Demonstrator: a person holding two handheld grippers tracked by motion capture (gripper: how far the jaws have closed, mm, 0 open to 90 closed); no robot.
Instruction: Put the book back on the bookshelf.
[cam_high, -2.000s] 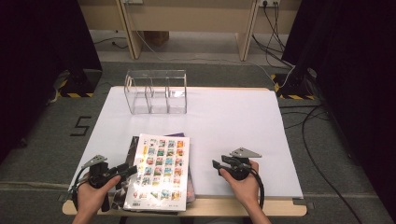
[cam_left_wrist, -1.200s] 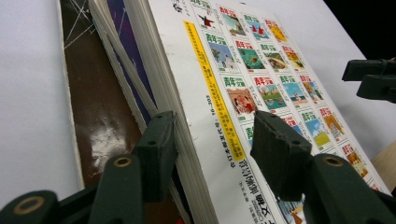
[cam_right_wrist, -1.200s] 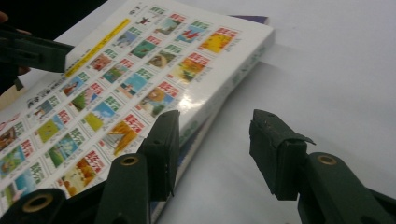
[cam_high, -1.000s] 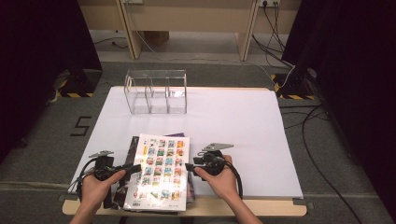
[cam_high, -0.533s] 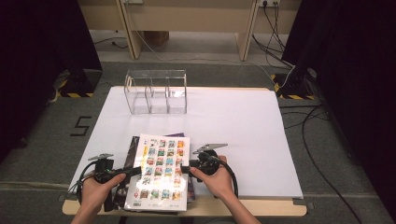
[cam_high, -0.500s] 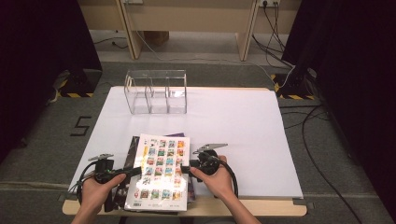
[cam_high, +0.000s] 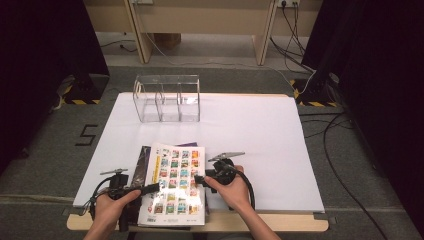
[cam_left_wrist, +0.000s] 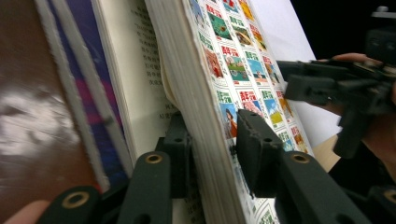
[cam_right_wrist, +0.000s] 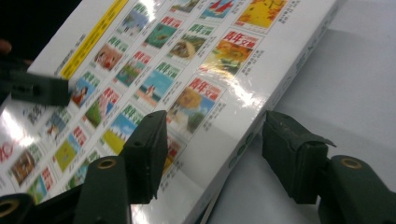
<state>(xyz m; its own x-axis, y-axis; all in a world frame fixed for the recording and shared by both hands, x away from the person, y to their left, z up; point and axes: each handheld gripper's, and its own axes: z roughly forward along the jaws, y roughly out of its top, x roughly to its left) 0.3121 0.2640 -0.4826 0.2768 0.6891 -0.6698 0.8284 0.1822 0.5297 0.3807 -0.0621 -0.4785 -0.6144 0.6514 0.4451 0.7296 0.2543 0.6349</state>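
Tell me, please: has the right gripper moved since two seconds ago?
Yes. The right gripper has moved left along the white table, from bare surface to the right edge of the magazine.

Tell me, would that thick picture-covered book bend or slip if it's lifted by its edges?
The book probably sags little: its page block looks thick between the left hand-held gripper jaws. The cover shines with glare, so it may be slippery. It likely feels heavy for its size, so using the right hand-held gripper too seems sensible.

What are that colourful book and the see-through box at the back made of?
The thick book with a colourful picture-grid cover looks like paper with a glossy laminated cover: glare streaks, visible page edges. The clear three-compartment box seems to be acrylic or similar plastic, perhaps glass: transparent walls, bright edges.
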